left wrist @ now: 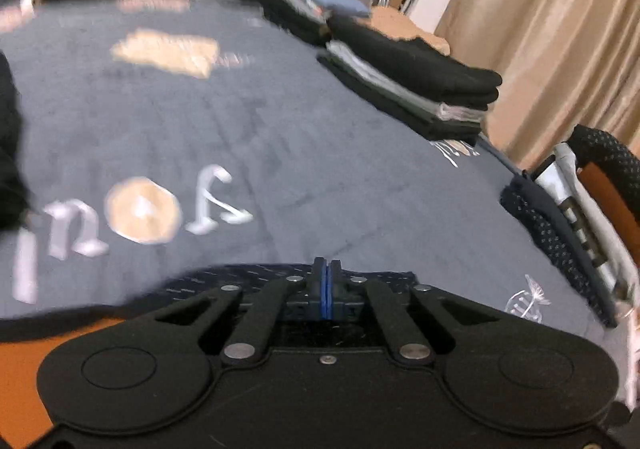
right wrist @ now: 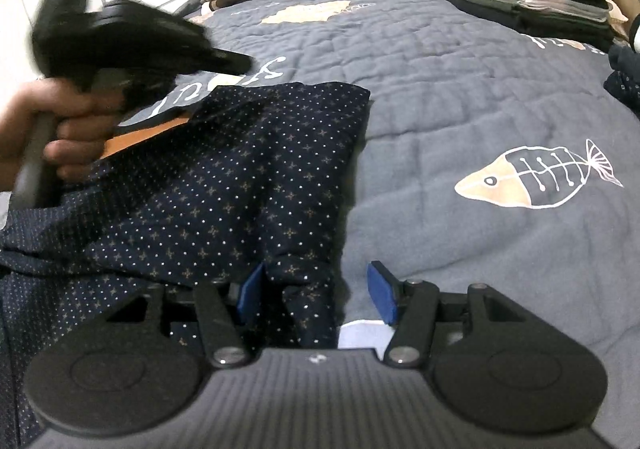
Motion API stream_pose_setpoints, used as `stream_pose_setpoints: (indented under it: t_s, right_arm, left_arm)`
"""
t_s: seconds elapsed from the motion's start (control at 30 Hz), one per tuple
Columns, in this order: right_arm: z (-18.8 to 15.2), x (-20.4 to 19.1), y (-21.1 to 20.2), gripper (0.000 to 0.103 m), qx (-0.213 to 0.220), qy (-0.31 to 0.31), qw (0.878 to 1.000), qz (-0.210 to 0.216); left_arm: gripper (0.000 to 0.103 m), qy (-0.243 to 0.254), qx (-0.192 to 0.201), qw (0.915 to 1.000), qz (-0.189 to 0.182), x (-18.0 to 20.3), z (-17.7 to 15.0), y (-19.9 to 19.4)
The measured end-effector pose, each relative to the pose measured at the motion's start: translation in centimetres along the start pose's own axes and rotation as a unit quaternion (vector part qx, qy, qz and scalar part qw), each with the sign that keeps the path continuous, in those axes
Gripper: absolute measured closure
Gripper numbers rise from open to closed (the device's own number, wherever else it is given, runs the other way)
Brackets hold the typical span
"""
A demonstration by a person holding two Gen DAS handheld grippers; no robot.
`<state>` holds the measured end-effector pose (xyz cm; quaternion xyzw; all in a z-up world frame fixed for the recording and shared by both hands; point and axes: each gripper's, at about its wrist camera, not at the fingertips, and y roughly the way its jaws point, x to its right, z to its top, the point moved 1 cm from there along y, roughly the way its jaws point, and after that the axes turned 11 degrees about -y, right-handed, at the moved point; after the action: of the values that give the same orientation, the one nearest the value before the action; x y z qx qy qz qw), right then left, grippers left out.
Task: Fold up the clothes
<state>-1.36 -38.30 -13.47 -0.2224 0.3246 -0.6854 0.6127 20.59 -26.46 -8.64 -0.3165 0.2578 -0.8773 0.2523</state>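
Fabric of the dotted navy garment [right wrist: 224, 177] is lying lower left on the bed [right wrist: 460, 97]; the right gripper [right wrist: 316, 289] is holding its fingers apart around a fold; the left gripper [left wrist: 327, 281] is keeping its fingers together, seemingly on the hem; closing squarely on the fold would likely keep edges aligned.

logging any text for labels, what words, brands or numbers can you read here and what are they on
"you": upside-down letters on the grey quilt, in the left wrist view at; another mark beside them is too blurred to read.
Same word partly hidden by the left hand-held gripper in the right wrist view.
Small lettering near the folded stack: too small to read.
Dotted shirt: no text.
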Motion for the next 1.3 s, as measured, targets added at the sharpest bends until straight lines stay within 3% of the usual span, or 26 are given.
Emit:
stream_pose_setpoints:
  t_s: [0.1, 0.13, 0.37, 0.47, 0.6, 0.67, 0.73, 0.8, 0.97, 1.1, 1.2, 1.27, 1.3]
  right_arm:
    - [0.0, 0.0, -0.1, 0.047, 0.0, 0.004, 1.0, 0.002]
    - [0.0, 0.0, -0.1, 0.047, 0.0, 0.004, 1.0, 0.002]
    - [0.0, 0.0, -0.1, 0.047, 0.0, 0.007, 1.0, 0.002]
    - [-0.1, -0.1, -0.1, 0.047, 0.0, 0.003, 1.0, -0.001]
    - [-0.1, -0.1, -0.1, 0.047, 0.0, 0.002, 1.0, -0.001]
    - [-0.1, -0.1, 0.0, 0.046, 0.001, 0.0, 1.0, -0.002]
    - [-0.1, -0.2, 0.0, 0.046, 0.001, -0.003, 1.0, -0.003]
    - [-0.1, -0.3, 0.0, 0.046, 0.001, -0.003, 1.0, -0.003]
    - [-0.1, -0.1, 0.0, 0.045, 0.002, -0.002, 1.0, -0.001]
    - [-0.1, -0.2, 0.0, 0.045, 0.001, -0.006, 1.0, -0.003]
    - [0.0, -0.2, 0.0, 0.045, 0.001, -0.003, 1.0, -0.001]
    - [0.0, -0.1, -0.1, 0.045, 0.0, -0.001, 1.0, 0.0]
    - [0.0, -0.1, -0.1, 0.045, 0.0, -0.001, 1.0, 0.0]
  left_arm:
    - [0.059, 0.033, -0.001, 0.9993, 0.018, -1.6, -0.9, -4.1]
    - [0.055, 0.045, 0.003, 0.9985, 0.029, -2.2, -1.5, -5.7]
    - [0.055, 0.079, -0.025, 0.9917, 0.099, -6.5, -3.6, -11.9]
    - [0.055, 0.081, -0.039, 0.9893, 0.115, -7.6, -3.8, -12.0]
    - [0.058, 0.09, -0.07, 0.9873, 0.11, -7.9, -4.6, -10.5]
    - [0.072, 0.087, -0.086, 0.9873, 0.102, -8.0, -5.1, -9.8]
    - [0.097, 0.087, -0.098, 0.9874, 0.088, -8.0, -5.5, -9.3]
    - [0.101, 0.094, -0.092, 0.987, 0.092, -8.0, -5.5, -9.1]
    - [0.101, 0.059, -0.02, 0.9928, 0.103, -8.6, -3.7, -10.3]
    - [0.1, 0.074, -0.029, 0.9809, 0.177, -8.8, -4.2, -9.1]
    - [0.098, 0.022, -0.004, 0.9861, 0.165, -9.4, -4.9, -11.9]
    - [0.088, -0.002, 0.012, 0.9863, 0.164, -9.2, -6.5, -14.1]
    - [0.072, -0.014, 0.021, 0.9861, 0.164, -9.1, -7.2, -15.2]
